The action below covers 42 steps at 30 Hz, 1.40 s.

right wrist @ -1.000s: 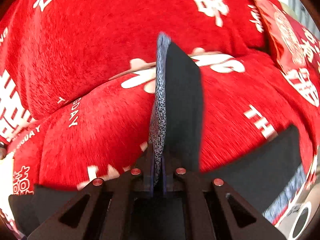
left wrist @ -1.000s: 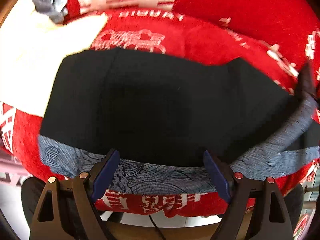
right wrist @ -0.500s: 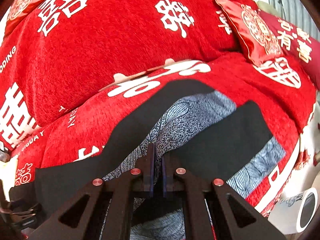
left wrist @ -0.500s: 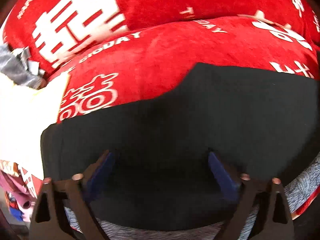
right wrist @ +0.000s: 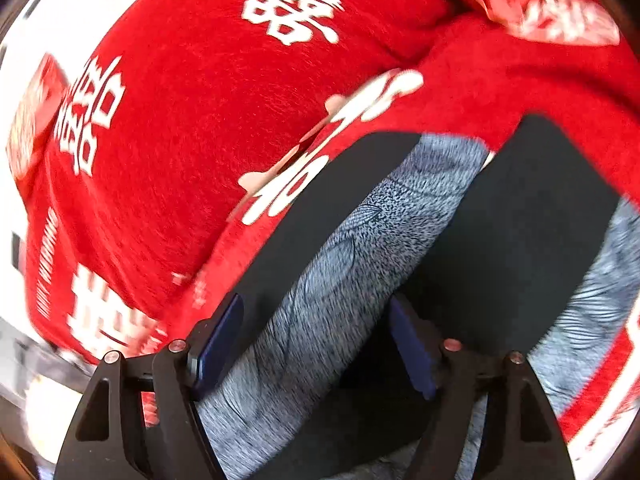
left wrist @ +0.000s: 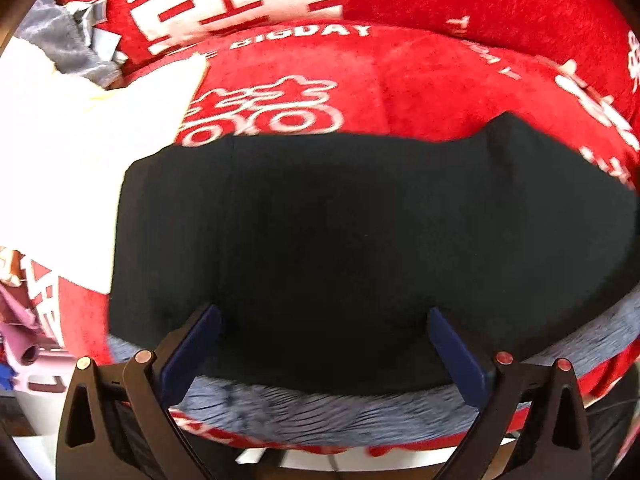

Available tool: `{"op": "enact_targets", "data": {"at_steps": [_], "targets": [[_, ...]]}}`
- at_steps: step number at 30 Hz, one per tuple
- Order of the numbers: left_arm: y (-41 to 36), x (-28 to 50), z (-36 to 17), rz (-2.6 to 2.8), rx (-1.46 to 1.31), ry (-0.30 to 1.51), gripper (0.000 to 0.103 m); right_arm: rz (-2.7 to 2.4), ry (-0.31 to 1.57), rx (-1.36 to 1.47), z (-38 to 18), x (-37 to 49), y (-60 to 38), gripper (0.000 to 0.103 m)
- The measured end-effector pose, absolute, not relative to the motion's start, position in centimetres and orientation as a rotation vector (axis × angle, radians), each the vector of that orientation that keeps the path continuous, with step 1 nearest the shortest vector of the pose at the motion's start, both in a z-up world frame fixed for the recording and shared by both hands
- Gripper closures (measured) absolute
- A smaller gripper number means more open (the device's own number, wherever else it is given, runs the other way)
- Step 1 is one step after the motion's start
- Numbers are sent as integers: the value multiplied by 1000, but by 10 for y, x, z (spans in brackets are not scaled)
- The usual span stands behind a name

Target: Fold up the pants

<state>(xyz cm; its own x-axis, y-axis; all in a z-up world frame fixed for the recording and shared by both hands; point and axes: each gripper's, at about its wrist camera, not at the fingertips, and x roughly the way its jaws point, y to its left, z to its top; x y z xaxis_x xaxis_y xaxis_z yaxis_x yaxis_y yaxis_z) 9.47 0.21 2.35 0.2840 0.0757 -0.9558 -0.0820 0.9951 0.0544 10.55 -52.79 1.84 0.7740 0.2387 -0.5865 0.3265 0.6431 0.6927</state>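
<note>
The pants lie on the red cover of what looks like a sofa or bed, a black panel spread flat with a grey patterned band along the near edge. The left claw hangs over that panel with its jaws opening to full width; the cloth lies below the pads, not pinched. The right claw is also opening, with a folded grey strip of the pants running up between its jaws, the pads clear of it on both sides, so that fold looks just let go. The likely trouble from here: the released strip sits at a slant across the black cloth and, being soft, may slide or spring open, leaving the fold crooked. A claw pulling away low could also snag the band and drag the layer with it. The plush cover is uneven, which may let the stack slump toward the front edge, where the band already hangs close to the drop. Much is hard to read: both views are blurred, the black cloth shows no seams or layer edges, and the pants run out of frame at the right in each. The white sheet and grey heap at the left are unclear.
</note>
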Motion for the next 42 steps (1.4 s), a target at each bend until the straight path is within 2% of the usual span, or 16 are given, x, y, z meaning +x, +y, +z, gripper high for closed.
{"op": "enact_targets", "data": {"at_steps": [4, 7, 8, 9, 10, 16, 21, 26, 29, 31, 36, 38, 39, 40, 41, 42], "targets": [[-42, 120, 31, 38, 31, 1248, 0, -99, 671, 916, 15, 116, -544, 26], [-93, 135, 29, -30, 135, 1234, 0, -87, 792, 993, 1, 129, -552, 28], [-108, 138, 26, -51, 167, 1232, 0, -72, 793, 1002, -1, 129, -554, 50], [-123, 142, 20, -75, 198, 1246, 0, -52, 796, 999, -1, 130, -555, 87], [-130, 142, 14, -77, 218, 1260, 0, -44, 796, 983, 4, 129, -554, 95], [-108, 138, 6, -84, 111, 1274, 0, -121, 680, 607, 81, 91, -533, 95], [-74, 124, 3, -24, 112, 1291, 0, -197, 653, 454, 105, 51, -520, 96], [-42, 119, -2, 40, 127, 1308, 0, -314, 793, 390, 68, 35, -521, 96], [-40, 120, 0, 66, 111, 1326, 0, -297, 856, 504, 29, 32, -540, 95], [-54, 120, 4, 47, 125, 1315, 0, -247, 818, 665, 12, 24, -561, 89], [-106, 130, 13, -77, 115, 1303, 0, -207, 701, 955, -16, 20, -610, 51], [-128, 133, 16, -102, 132, 1289, 0, -220, 687, 1007, -22, 23, -622, 51], [-142, 135, 16, -118, 149, 1281, 0, -215, 686, 1016, -23, 25, -626, 56], [-153, 137, 16, -129, 170, 1279, 0, -215, 681, 1005, -18, 27, -628, 64], [-166, 138, 13, -140, 194, 1281, 0, -221, 674, 981, -13, 27, -629, 84], [-175, 137, 10, -148, 214, 1284, 0, -221, 667, 958, -7, 28, -627, 93]]}}
